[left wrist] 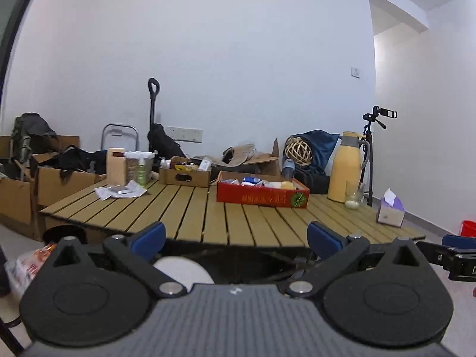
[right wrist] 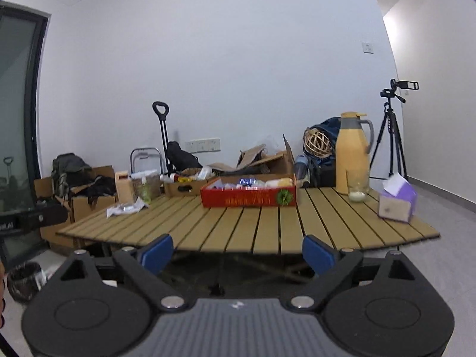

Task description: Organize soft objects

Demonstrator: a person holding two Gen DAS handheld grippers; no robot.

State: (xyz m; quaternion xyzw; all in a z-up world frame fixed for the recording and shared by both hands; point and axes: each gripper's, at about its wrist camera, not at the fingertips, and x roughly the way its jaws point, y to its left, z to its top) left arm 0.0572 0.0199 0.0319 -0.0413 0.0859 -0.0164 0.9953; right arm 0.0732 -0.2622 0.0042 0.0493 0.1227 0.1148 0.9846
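I see both my left gripper [left wrist: 236, 239] and right gripper [right wrist: 238, 251] spread wide and holding nothing, before a slatted table [right wrist: 261, 226] bearing a red box [right wrist: 248, 198], white wall [right wrist: 208, 59] behind

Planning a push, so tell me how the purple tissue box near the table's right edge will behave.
The purple tissue box looks like thin card, so probably light and crushable. It sits near the table edge, so a push may slide it off.
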